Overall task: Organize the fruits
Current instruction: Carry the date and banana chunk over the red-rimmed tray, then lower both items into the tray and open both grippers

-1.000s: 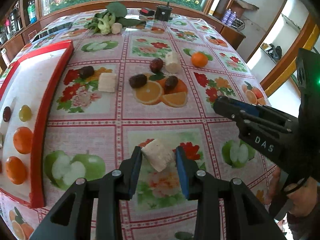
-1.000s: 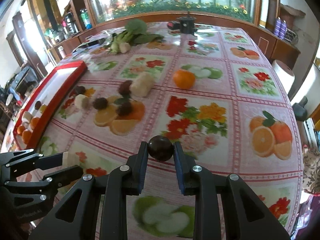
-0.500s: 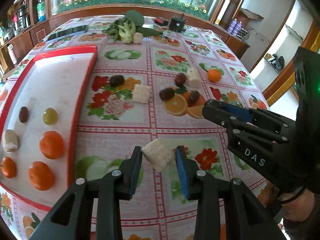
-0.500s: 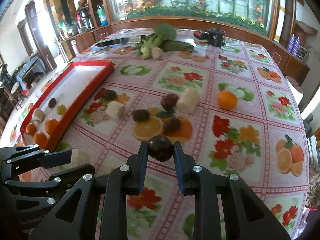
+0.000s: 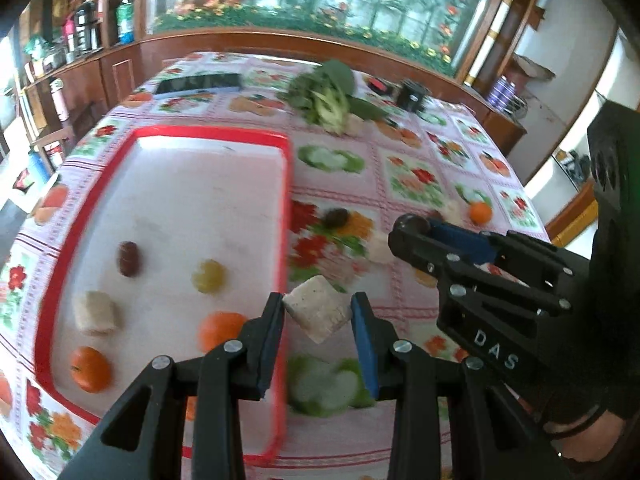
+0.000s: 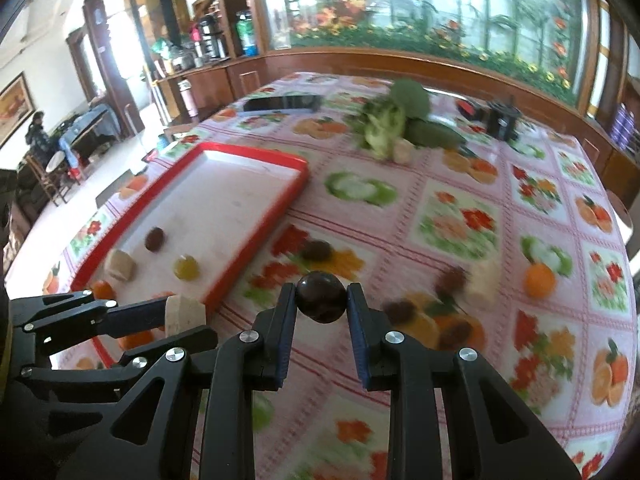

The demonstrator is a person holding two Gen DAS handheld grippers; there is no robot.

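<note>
- Left wrist view: the left gripper (image 5: 318,314) is clamped on a pale, speckled cube of fruit (image 5: 317,307), off-white with fine dark flecks, cut flat on its faces and turned corner-down between the blue pads.
- That cube hangs in the air right over the near long rim of the red tray (image 5: 285,216), above the fruit-print tablecloth (image 5: 416,176).
- On the tray's white floor lie a dark red date-like fruit (image 5: 128,258), a yellow-green grape (image 5: 207,276), a second pale chunk (image 5: 96,312) and two oranges (image 5: 90,369), the other one (image 5: 218,330) partly behind the left finger. All are blurred.
- Over on the right of this view, the right gripper (image 5: 416,226) comes in side-on, a dark round fruit pinched at its tip.
- Right wrist view: the right gripper (image 6: 321,298) is shut tight on a glossy, near-black round fruit (image 6: 321,297), smooth-skinned with a bright highlight on top, held clear of the cloth.
- Beyond it on the cloth sit more dark fruits (image 6: 317,251), a pale chunk (image 6: 482,280) and a lone orange (image 6: 540,280), well apart from the tray.
- At the far end of the table lies a bunch of leafy greens (image 6: 386,122), with a black phone (image 6: 282,103) to its left.
- Left gripper (image 6: 182,314) shows at the lower left of this view, the cube's pale edge visible between its fingers, just at the tray's near corner.
</note>
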